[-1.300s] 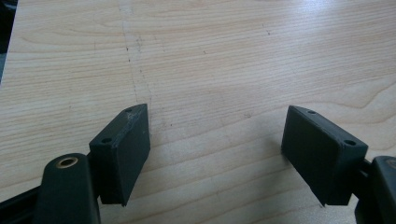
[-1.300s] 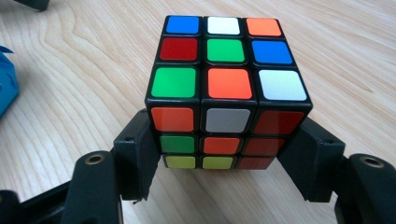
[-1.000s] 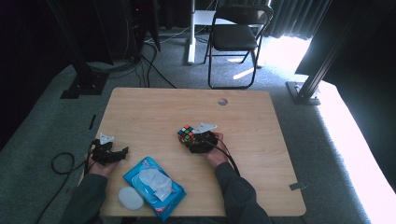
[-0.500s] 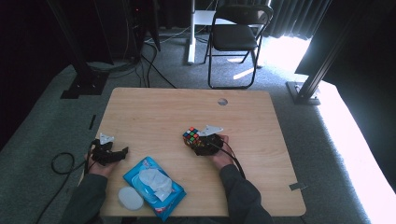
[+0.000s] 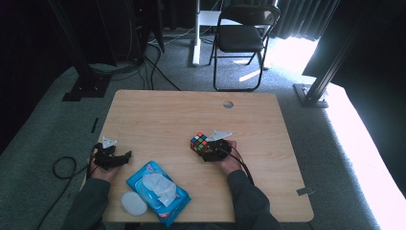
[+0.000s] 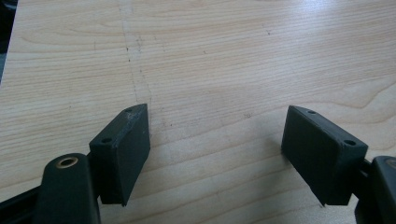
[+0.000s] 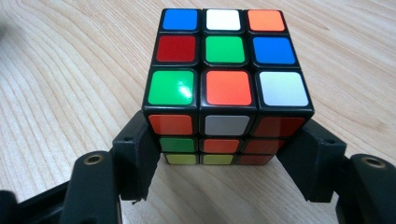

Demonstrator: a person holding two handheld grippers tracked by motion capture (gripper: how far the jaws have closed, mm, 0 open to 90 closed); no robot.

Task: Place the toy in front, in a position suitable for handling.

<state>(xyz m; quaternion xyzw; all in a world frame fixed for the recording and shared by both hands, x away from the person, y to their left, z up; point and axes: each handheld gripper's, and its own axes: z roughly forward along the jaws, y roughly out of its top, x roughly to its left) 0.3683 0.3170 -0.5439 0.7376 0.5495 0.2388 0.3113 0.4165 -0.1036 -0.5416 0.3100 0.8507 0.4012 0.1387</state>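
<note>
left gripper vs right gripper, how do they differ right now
The left gripper has its jaws spread wide over bare wood, while the right gripper has its jaws pressed against the two sides of a scrambled Rubik's cube. In the high view the left gripper sits near the table's left edge beside the blue wet-wipes pack; the right gripper sits near the middle. Both have black jaws and rest low over the table.

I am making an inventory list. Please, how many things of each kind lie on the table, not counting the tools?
Rubik's cube: 1
Wet wipes pack, blue: 1
White round lid: 1
Total: 3
</note>
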